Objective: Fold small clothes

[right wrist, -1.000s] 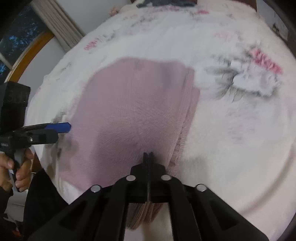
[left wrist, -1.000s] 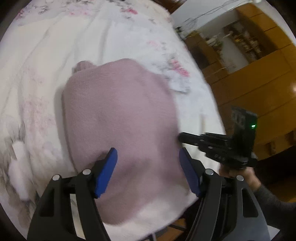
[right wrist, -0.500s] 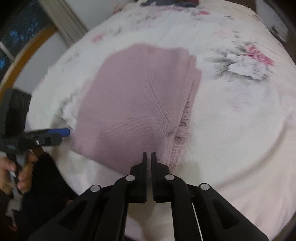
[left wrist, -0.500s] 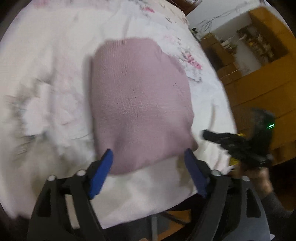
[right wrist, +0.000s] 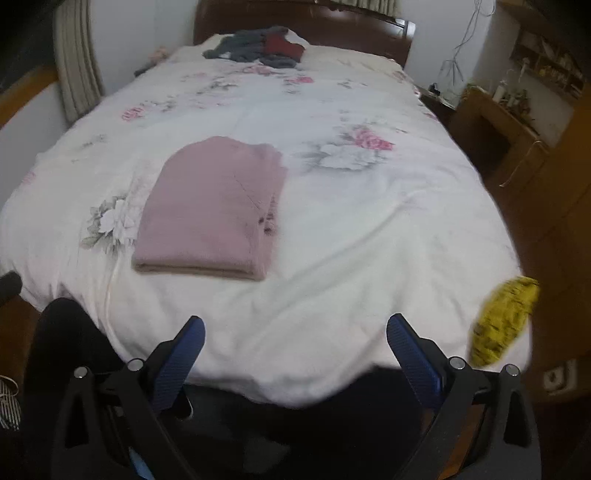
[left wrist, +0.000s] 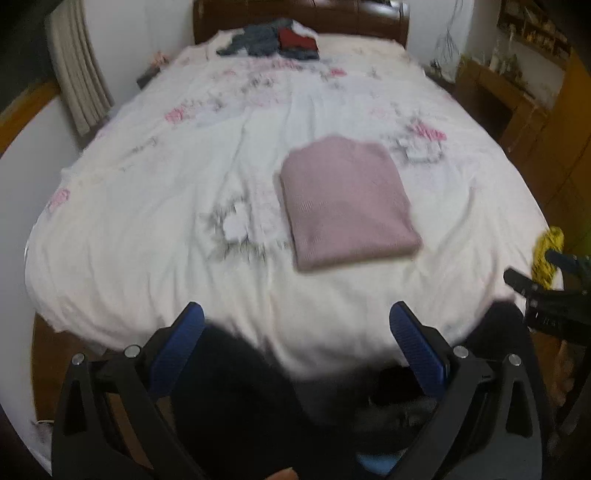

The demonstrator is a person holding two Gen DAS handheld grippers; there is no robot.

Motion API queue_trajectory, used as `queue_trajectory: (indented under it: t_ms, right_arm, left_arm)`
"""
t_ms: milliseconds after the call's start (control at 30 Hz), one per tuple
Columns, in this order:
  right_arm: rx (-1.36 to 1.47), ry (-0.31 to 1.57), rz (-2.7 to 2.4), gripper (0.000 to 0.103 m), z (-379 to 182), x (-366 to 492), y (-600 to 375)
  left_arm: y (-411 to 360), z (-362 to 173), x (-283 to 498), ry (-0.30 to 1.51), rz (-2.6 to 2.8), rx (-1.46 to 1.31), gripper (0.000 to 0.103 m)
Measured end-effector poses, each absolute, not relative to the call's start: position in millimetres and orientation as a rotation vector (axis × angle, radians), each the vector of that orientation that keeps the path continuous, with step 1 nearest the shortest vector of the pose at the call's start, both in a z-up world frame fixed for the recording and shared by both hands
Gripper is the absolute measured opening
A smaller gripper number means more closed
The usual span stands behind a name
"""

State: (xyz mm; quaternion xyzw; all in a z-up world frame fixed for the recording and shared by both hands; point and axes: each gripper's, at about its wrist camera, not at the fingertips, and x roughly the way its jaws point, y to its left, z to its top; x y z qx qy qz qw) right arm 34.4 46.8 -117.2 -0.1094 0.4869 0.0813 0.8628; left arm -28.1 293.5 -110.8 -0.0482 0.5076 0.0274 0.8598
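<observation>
Broadly spread across both views: a bed [left wrist: 155,206] under a white floral cover, reaching back to a dark wooden headboard [right wrist: 332,29]. Piled at the far end by that headboard, a heap of dark clothes [right wrist: 258,46] in grey, blue and red. Folded into a neat rectangle near the foot end, a pink knitted garment [left wrist: 347,203], lying flat on the cover, touched by neither tool. Held back past the foot edge of the bed, clear of the fabric: left gripper [left wrist: 295,343], blue-padded fingers spread wide, nothing between them. Likewise the right gripper [right wrist: 295,350], fingers wide apart and empty, its tip also showing at the right edge of the left view. Hanging at the bed's near right corner, something yellow [right wrist: 502,321], too blurred to identify. Along the right wall, wooden furniture [right wrist: 495,129] with small items on top.
</observation>
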Motion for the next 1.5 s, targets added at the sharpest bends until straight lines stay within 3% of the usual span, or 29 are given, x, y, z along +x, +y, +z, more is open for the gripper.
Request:
queue_trajectory:
  t_ms: [167, 367, 1500]
  right_arm:
    - [-0.124, 0.994, 0.245, 0.099, -67.4, 15.5, 42.5]
    - [-0.134, 0.977, 0.264, 0.099, -18.3, -2.2, 49.0]
    - [-0.194, 0.945, 0.245, 0.099, -18.8, -16.5, 69.6]
  left_arm:
    - [294.8, -54.7, -60.9, 0.988, 0.032, -0.135, 0.1]
    - [284.9, -28.5, -74.4, 0.945, 0.046, -0.124, 0.1]
    - [277.5, -40.6, -72.5, 0.992, 0.025, -0.15, 0.1]
